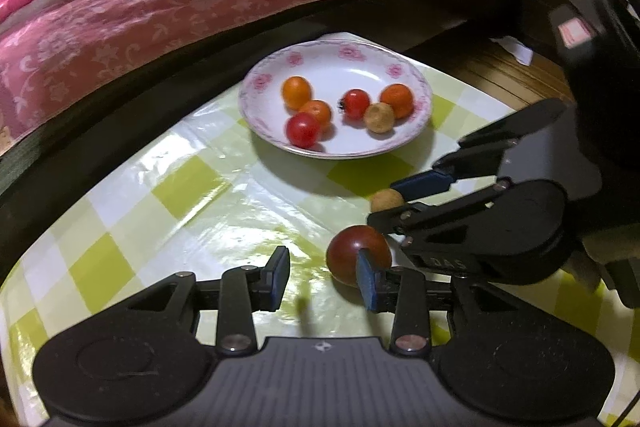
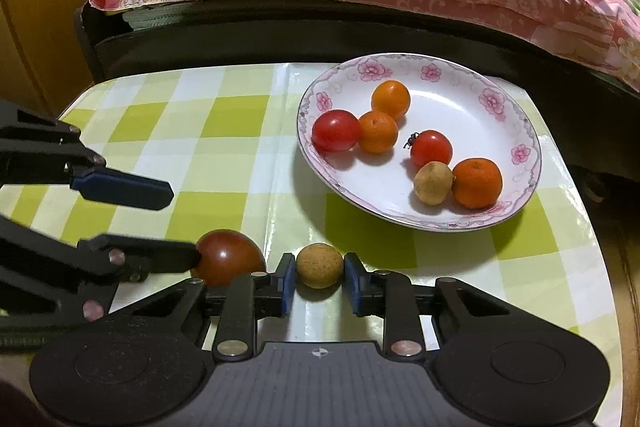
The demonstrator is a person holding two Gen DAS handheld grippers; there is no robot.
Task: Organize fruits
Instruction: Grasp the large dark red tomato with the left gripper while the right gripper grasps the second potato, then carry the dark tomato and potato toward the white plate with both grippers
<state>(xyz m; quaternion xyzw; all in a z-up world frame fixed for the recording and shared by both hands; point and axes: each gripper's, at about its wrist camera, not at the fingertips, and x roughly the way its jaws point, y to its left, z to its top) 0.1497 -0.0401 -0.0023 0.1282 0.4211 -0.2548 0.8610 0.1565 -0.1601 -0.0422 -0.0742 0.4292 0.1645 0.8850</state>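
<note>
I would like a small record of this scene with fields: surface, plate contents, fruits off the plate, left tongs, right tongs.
surface: table with a green and white checked cover
plate contents: plate holds three orange fruits, two red tomatoes, one tan round fruit
fruits off the plate: dark red tomato and tan fruit, both on the cover
left tongs: open, one pad against the dark red tomato, nothing between the pads
right tongs: shut on the tan fruit
</note>
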